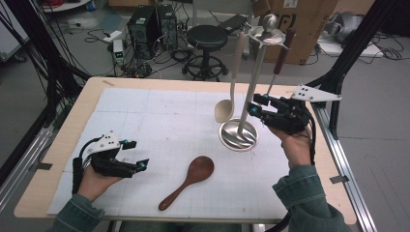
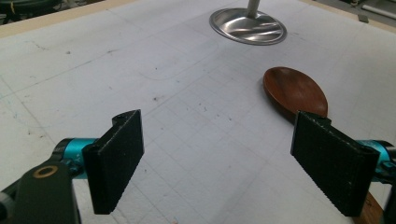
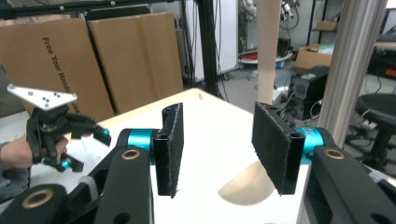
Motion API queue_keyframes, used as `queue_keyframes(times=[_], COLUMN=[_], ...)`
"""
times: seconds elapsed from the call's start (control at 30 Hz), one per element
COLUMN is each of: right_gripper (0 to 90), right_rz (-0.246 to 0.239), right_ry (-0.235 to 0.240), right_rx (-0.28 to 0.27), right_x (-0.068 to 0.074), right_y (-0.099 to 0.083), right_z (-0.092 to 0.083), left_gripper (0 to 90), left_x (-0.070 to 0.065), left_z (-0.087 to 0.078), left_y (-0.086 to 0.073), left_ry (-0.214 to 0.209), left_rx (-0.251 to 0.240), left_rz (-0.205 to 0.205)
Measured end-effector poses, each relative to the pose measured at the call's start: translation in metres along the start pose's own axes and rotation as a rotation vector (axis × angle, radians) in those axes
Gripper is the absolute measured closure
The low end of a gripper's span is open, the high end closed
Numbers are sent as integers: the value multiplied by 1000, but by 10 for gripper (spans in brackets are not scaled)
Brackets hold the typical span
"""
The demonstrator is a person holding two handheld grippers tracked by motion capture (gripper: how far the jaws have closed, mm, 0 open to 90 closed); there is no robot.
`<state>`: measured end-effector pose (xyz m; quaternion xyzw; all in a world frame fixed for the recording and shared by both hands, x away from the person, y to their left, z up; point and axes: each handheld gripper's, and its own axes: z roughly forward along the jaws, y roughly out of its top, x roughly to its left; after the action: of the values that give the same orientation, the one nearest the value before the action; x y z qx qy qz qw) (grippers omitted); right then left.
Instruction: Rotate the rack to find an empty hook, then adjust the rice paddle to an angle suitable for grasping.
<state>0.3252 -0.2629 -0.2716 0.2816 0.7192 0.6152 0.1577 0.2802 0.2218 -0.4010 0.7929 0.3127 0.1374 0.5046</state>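
Observation:
A dark wooden spoon (image 1: 196,174) lies on the white mat near the table's front, bowl pointing away; in the left gripper view its bowl (image 2: 294,91) sits just beyond the right jaw. My left gripper (image 1: 137,154) (image 2: 224,163) rests at the front left, open and holding nothing. A steel utensil stand (image 1: 238,135) rises at centre right with a beige ladle (image 1: 225,110) and a brown-handled utensil (image 1: 282,55) hanging from its top. My right gripper (image 1: 253,105) (image 3: 219,144) is open beside the stand's pole (image 1: 254,82), with the ladle's bowl (image 3: 247,186) beyond its jaws.
The white gridded mat (image 1: 159,111) covers most of the wooden table (image 1: 77,111). Behind the table stand a black stool (image 1: 207,36), computer towers (image 1: 147,29) and a cardboard box (image 1: 300,24). Black frame posts and cables flank both sides.

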Motion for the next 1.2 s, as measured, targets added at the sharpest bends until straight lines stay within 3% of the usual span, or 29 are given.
queue_keyframes(times=[0.37, 0.83, 1.0, 1.2], right_gripper=[473, 461, 526, 684], right_rz=[46, 66, 51, 24], right_ry=[23, 39, 65, 110], right_rx=[39, 106, 142, 193], right_x=[7, 17, 24, 32], right_y=[-55, -98, -112, -123], right_z=[6, 10, 14, 19], left_gripper=[177, 176, 177, 177], left_x=[-4, -8, -8, -9], left_z=[3, 7, 7, 8], left_y=[-5, -9, -9, -9], left_ry=[-5, -15, -11, -11], left_rx=[6, 24, 23, 26], left_rz=[-4, 1, 1, 1])
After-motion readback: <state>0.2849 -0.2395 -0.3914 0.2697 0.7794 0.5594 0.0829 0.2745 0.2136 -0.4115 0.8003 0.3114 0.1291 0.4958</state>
